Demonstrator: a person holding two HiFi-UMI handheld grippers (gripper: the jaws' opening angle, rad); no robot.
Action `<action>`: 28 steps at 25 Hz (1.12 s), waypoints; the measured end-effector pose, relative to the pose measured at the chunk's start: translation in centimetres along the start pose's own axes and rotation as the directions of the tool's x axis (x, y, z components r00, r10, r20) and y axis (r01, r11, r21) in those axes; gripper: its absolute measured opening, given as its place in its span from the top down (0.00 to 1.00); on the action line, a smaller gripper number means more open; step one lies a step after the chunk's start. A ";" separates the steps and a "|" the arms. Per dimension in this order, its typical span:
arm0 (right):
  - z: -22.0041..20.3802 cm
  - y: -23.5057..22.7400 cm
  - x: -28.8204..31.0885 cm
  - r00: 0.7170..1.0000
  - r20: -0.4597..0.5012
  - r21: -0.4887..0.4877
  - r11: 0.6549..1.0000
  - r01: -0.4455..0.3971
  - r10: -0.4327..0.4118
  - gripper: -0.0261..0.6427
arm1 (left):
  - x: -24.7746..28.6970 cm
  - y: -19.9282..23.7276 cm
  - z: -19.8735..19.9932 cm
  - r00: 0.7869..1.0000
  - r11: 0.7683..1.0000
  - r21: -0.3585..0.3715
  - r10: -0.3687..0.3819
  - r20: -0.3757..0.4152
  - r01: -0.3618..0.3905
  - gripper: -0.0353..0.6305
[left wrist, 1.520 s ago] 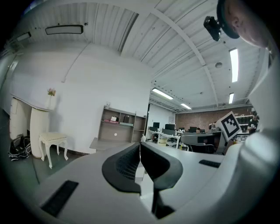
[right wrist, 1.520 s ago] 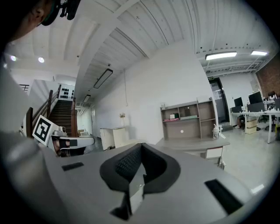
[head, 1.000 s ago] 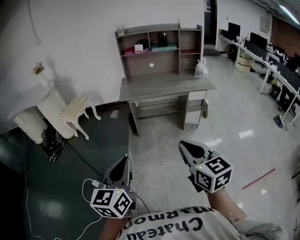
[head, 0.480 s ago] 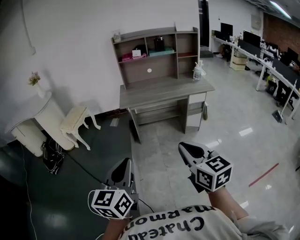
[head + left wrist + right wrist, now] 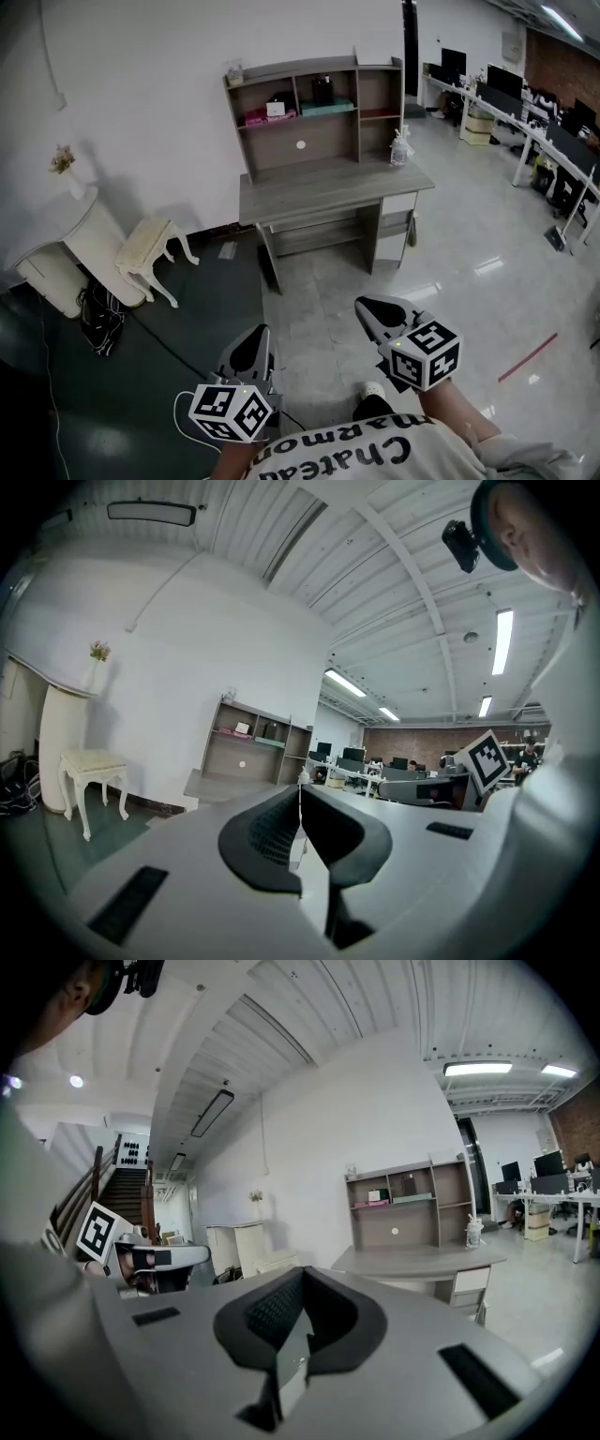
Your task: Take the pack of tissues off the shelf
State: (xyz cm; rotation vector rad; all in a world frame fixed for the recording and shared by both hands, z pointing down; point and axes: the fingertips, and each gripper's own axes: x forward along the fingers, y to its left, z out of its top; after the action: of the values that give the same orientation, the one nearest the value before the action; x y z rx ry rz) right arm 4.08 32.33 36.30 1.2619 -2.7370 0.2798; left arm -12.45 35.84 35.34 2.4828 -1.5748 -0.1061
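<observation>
A grey desk (image 5: 328, 185) with a hutch shelf (image 5: 314, 101) stands against the far wall, several steps away. On the shelf's upper level lie a flat teal pack (image 5: 328, 108), a pink pack (image 5: 255, 116) and a small white box (image 5: 275, 108); which one is the tissues I cannot tell from here. My left gripper (image 5: 255, 336) and right gripper (image 5: 367, 306) are held low near my body, both pointing toward the desk. Both are shut with nothing in them. The left gripper (image 5: 300, 797) view shows the shelf (image 5: 251, 750) far off, as does the right gripper (image 5: 302, 1283) view, shelf (image 5: 409, 1206).
A clear bottle (image 5: 400, 145) stands on the desk's right end. A white stool (image 5: 145, 246) and a white round cabinet (image 5: 66, 244) are at the left, with a black bag (image 5: 98, 314) and cables on the dark floor. Office desks (image 5: 525, 122) line the right side.
The view has moved a little toward the desk. Both grippers sit slightly lower in the picture, and a shoe now shows between them. The jaws have stayed shut.
</observation>
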 end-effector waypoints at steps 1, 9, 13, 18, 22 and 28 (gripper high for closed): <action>-0.2 -0.4 0.7 1.000 -0.008 0.001 1.000 -0.008 0.008 0.95 | 0.6 0.3 -0.1 1.000 1.000 -0.002 0.006 0.002 -0.006 0.92; 1.0 -5.5 6.9 0.996 -0.045 -0.002 0.997 -0.082 0.082 0.95 | 7.2 2.5 0.1 0.998 0.998 -0.026 0.056 -0.011 -0.056 0.92; 3.0 -9.0 10.5 0.991 -0.057 -0.028 0.992 -0.126 0.124 0.95 | 11.1 3.8 1.6 0.994 0.994 -0.034 0.105 0.026 -0.104 0.92; 5.3 -13.2 14.6 0.980 -0.064 -0.054 0.980 -0.191 0.188 0.95 | 15.7 4.5 2.6 0.987 0.988 -0.045 0.150 0.056 -0.147 0.92; 6.6 -15.8 17.2 0.973 -0.052 -0.072 0.971 -0.228 0.224 0.95 | 18.3 5.2 3.5 0.978 0.981 -0.052 0.190 0.089 -0.186 0.92; 7.5 -18.8 19.5 0.963 -0.023 -0.075 0.960 -0.269 0.268 0.95 | 22.0 5.7 3.7 0.967 0.973 -0.055 0.229 0.114 -0.224 0.92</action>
State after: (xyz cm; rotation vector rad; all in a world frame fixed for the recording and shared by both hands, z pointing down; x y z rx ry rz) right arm 5.62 4.31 34.70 0.8654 -2.8748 0.2011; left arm -8.69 13.12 33.90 2.2842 -1.8719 -0.2552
